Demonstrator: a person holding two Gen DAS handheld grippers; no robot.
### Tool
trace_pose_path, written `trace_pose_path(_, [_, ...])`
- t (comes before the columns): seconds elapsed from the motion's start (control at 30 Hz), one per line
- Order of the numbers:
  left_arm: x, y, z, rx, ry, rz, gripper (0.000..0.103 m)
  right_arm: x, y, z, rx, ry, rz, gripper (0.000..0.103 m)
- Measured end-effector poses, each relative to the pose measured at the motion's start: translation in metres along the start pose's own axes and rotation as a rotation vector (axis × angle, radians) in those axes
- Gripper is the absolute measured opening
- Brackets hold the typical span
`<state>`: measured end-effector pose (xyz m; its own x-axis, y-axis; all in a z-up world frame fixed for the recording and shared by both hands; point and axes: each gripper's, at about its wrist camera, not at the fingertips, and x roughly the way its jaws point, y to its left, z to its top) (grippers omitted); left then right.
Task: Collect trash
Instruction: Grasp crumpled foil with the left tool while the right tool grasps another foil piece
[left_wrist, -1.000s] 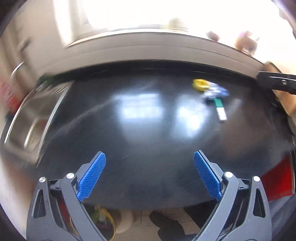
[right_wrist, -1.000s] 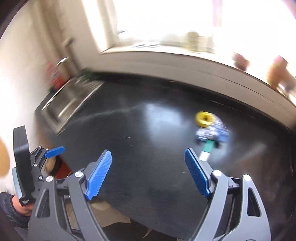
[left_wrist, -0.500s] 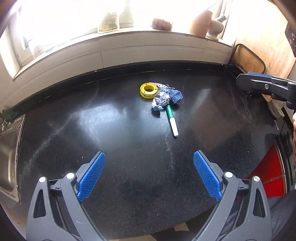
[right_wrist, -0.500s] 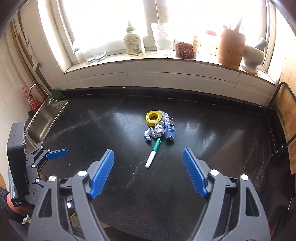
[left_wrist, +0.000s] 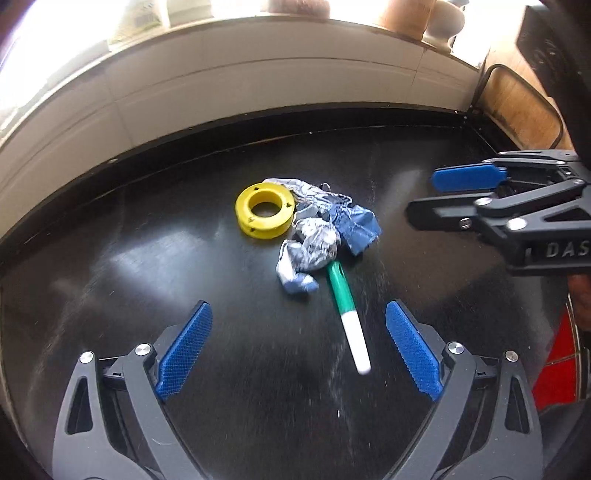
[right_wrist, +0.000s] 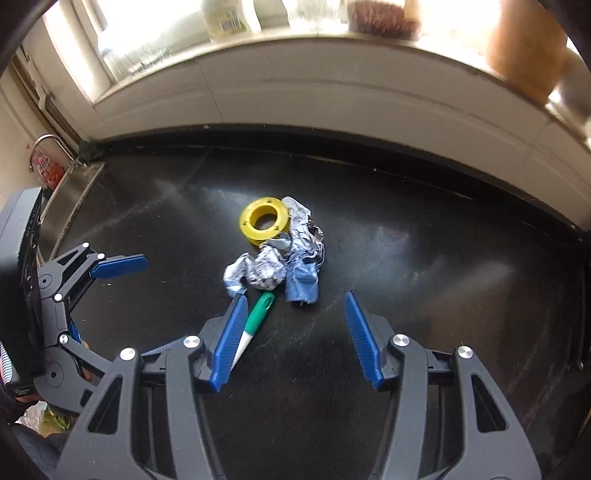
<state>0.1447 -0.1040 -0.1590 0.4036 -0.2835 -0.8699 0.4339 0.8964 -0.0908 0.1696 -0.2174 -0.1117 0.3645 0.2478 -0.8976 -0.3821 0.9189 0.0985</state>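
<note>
2 grippers hover over a black tabletop (left_wrist: 110, 280), both released and empty. The left gripper (left_wrist: 295, 354) fills the bottom of its frame, fingers wide. The right gripper (right_wrist: 291, 334) sits at the bottom of its own frame, its left finger overlapping the view of a green and white marker (right_wrist: 255, 321). At the centre lies the trash: crumpled foil and blue wrappers (left_wrist: 321, 236) touching a yellow ring (left_wrist: 265, 213). A sink (right_wrist: 62, 195) is at the far left. This looks like the approach step; next, a gripper must lower around 1 piece and close.
</note>
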Motion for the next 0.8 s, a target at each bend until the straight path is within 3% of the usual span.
trace_pose_path(0.23, [0.052, 0.009, 0.020, -0.007, 0.051, -0.074, 0.088, 0.066, -0.017, 0.024, -0.020, 0.121, 0.052, 0.052])
trace_pose_path(0.4, [0.079, 0.011, 0.030, -0.010, 0.074, -0.109, 0.079, 0.093, -0.023, 0.034, -0.034, 0.169, 0.083, 0.037])
trace_pose_path(0.5, [0.083, 0.008, 0.036, 0.013, 0.060, -0.122, 0.064, 0.096, -0.025, 0.038, -0.052, 0.165, 0.087, 0.032])
trace_pose_path(0.57, [0.085, 0.005, 0.038, 0.015, 0.065, -0.141, 0.038, 0.097, -0.028, 0.040, -0.055, 0.166, 0.096, 0.024])
trace_pose_path(0.8, [0.065, -0.004, 0.040, -0.008, 0.047, -0.147, 0.032, 0.072, -0.025, 0.040, -0.058, 0.098, 0.076, 0.023])
